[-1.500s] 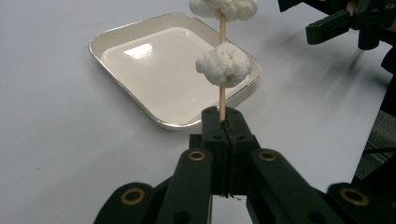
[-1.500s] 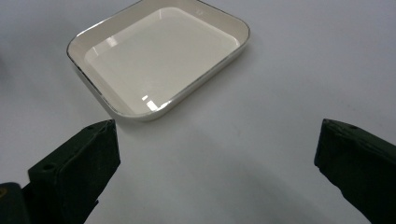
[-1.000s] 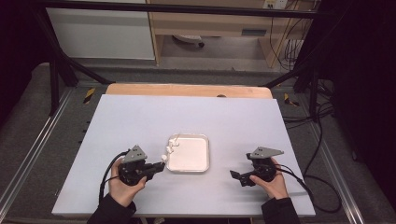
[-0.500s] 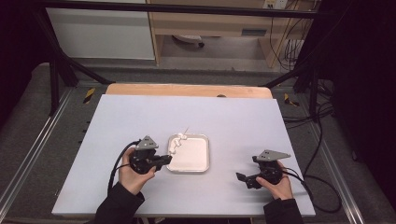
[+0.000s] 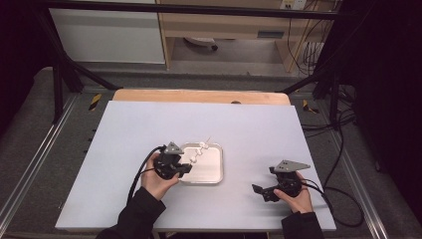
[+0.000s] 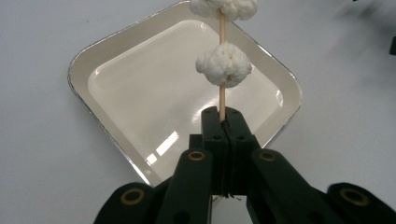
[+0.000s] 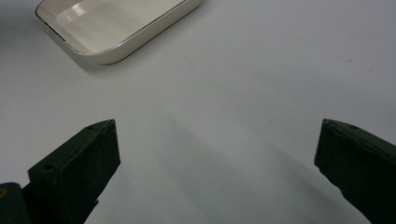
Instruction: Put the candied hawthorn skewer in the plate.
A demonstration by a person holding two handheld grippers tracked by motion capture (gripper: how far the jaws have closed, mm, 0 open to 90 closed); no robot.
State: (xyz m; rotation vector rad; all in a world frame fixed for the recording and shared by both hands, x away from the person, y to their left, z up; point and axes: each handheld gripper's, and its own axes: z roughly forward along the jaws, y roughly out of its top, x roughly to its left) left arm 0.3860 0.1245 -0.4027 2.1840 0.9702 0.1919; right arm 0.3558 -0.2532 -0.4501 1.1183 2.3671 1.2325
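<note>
- A shallow cream tray (image 5: 215,175) with rounded corners sits on the white worktop (image 5: 149,124), nearer the front edge than the back and a little left of the middle; its glossy floor is bare, with nothing lying in it.
- The left gripper (image 5: 185,168) is at the tray's left rim, held in a hand (image 5: 157,180) whose dark sleeve comes up from the front edge; the gripper points rightward across the tray.
- Its jaws are clenched tight on the lower end of a thin wooden skewer (image 6: 222,95), which stands straight out from the jaw tips.
- The skewer carries white puffy lumps (image 6: 224,64): one partway along the stick, more bunched at its far end near the tray's far rim, in the left gripper view.
- In the high view the skewer (image 5: 197,153) slants up and away from the jaws over the tray's back-left corner, its tip pointing past the back rim; it is clear of the tray floor.
- The right gripper (image 5: 260,190) rests low near the worktop's front edge, well apart from the tray on its right side, held in the right hand (image 5: 294,194).
- Its jaws stand released and wide, with bare worktop between them; the tray's corner lies beyond them in the right gripper view.
</note>
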